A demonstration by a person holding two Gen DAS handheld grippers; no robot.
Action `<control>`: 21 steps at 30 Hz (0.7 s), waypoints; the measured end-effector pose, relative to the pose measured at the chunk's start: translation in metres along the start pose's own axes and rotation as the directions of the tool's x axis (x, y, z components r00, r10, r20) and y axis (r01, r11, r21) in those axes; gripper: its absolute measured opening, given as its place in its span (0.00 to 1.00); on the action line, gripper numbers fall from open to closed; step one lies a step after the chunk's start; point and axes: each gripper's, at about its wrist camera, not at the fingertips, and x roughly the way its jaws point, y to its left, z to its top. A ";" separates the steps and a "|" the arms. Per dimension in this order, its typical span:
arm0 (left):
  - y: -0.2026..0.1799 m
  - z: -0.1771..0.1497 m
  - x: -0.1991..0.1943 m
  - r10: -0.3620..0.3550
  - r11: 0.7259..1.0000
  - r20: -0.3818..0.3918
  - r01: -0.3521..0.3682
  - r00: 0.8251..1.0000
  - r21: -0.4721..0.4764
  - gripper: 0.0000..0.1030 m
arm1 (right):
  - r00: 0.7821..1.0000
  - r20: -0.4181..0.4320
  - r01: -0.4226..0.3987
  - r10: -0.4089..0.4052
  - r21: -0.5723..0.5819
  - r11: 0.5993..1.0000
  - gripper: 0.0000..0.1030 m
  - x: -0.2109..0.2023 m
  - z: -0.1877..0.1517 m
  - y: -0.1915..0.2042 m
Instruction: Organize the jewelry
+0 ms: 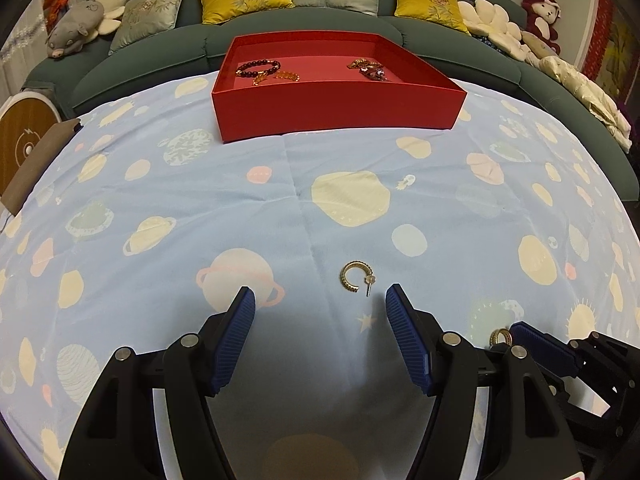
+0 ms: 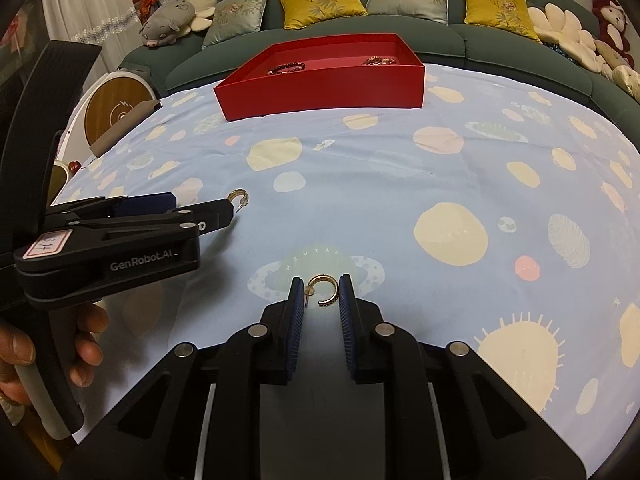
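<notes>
Looking mostly done: a bead bracelet [image 1: 258, 67] and other pieces are already sitting in the red box [image 1: 338, 110] at the top of the frame. Two gold hoop earrings are still lying on the desk [image 1: 160, 200]. The right gripper [image 2: 322, 292] is pinching one hoop [image 2: 325, 290] at lower centre, fingers nearly together; the left gripper [image 1: 320, 300] is hanging spread just below the other hoop [image 1: 356, 278]

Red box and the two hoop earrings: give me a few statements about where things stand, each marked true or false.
1. The red box already holds jewelry, including a dark bead bracelet. True.
2. The left claw is shut on a hoop earring. False: its jaws are wide open and the earring lies on the cloth just ahead of them.
3. The right claw has the second hoop earring between its pads. True.
4. Both earrings are in the box. False: both are on the blue planet-print cloth.
</notes>
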 end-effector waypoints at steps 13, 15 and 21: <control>-0.013 0.006 0.012 0.037 0.999 0.041 -0.039 0.998 0.031 0.63 | 1.000 -0.005 -0.026 0.026 0.009 1.000 0.17 0.000 0.000 -0.005; -0.013 0.005 0.011 0.036 0.999 0.047 -0.038 0.998 0.033 0.61 | 1.000 -0.006 -0.031 0.031 0.014 0.999 0.17 0.000 0.000 -0.006; -0.015 0.005 0.009 0.025 0.999 0.059 -0.028 0.998 0.039 0.35 | 0.999 -0.007 -0.035 0.035 0.024 0.999 0.17 -0.001 0.000 -0.008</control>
